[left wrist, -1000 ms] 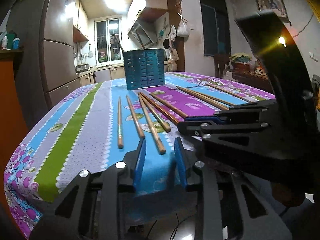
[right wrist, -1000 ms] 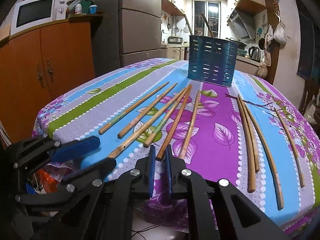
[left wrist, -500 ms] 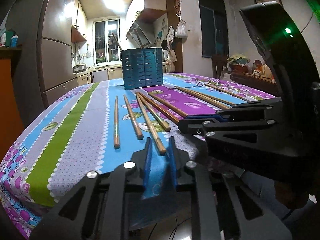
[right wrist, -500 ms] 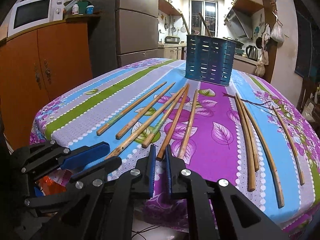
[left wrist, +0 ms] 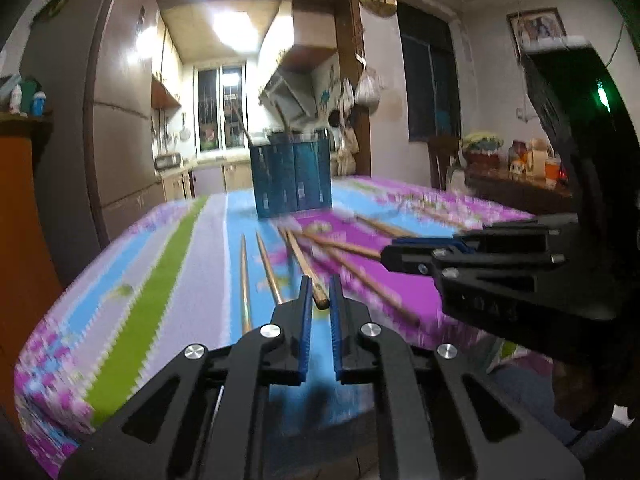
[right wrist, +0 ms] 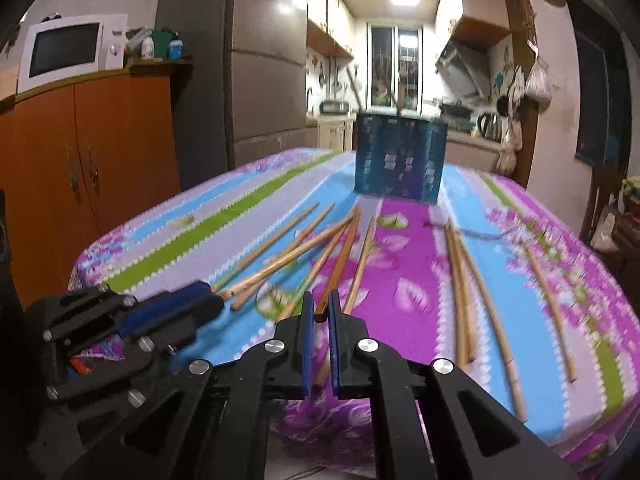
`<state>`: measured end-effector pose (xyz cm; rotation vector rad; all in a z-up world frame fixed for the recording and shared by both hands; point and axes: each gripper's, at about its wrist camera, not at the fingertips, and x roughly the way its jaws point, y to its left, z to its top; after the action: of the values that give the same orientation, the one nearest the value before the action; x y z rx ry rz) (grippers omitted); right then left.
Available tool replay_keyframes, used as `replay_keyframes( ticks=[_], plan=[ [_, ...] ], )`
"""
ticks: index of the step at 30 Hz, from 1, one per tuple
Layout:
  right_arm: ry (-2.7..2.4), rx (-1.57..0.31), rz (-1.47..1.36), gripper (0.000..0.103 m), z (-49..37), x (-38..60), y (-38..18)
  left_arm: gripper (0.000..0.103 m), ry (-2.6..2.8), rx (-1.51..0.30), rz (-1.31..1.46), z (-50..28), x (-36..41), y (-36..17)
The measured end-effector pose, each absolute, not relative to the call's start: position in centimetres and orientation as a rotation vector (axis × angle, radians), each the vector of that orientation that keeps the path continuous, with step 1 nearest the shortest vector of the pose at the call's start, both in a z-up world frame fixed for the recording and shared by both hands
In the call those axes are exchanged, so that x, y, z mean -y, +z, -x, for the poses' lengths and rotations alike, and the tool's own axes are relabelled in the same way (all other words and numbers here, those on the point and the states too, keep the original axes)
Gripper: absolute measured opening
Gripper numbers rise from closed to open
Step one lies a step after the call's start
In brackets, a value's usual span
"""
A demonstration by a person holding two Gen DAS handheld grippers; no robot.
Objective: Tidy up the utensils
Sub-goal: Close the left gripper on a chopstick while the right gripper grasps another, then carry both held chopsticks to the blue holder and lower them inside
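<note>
Several wooden chopsticks (left wrist: 245, 280) (right wrist: 460, 276) lie spread on the flowered tablecloth. A blue slotted utensil holder (left wrist: 292, 178) (right wrist: 400, 160) stands at the far end with two sticks in it. My left gripper (left wrist: 319, 290) has its jaws narrowly apart around the near end of one chopstick (left wrist: 306, 268). It also shows in the right wrist view (right wrist: 200, 300), its tips at that stick's end. My right gripper (right wrist: 319, 306) has its jaws narrowly apart around the near end of another chopstick (right wrist: 340, 264); it also shows in the left wrist view (left wrist: 400, 254).
The table's near edge (right wrist: 360, 420) lies just under both grippers. An orange cabinet (right wrist: 88, 168) with a microwave (right wrist: 68, 52) stands on the left. A grey fridge (right wrist: 264, 80) is behind it. A side table with jars (left wrist: 520, 184) stands on the right.
Both grippers have moved forward over the table edge, so that a chopstick end now lies between each pair of jaws. The left jaws have narrowed since a second ago.
</note>
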<state>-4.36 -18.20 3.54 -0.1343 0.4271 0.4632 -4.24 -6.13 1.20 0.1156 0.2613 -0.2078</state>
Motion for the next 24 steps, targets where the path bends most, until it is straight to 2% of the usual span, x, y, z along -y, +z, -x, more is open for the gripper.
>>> replay_keyframes(
  ticks=[7, 14, 24],
  plan=[
    [0.485, -0.289, 0.135, 0.007, 3.8, 19.4, 8.4, 0.005, -0.187, -0.113, -0.124, 3.3, 6.0, 6.7],
    [0.545, -0.196, 0.111, 0.007, -0.2, 20.2, 13.7, 0.005, -0.174, 0.013, -0.138, 0.5, 6.3, 13.0],
    [0.626, -0.174, 0.069, 0.007, -5.4, 20.9, 21.2, 0.005, -0.194, 0.041, -0.137, -3.6, 5.8, 20.4]
  ],
)
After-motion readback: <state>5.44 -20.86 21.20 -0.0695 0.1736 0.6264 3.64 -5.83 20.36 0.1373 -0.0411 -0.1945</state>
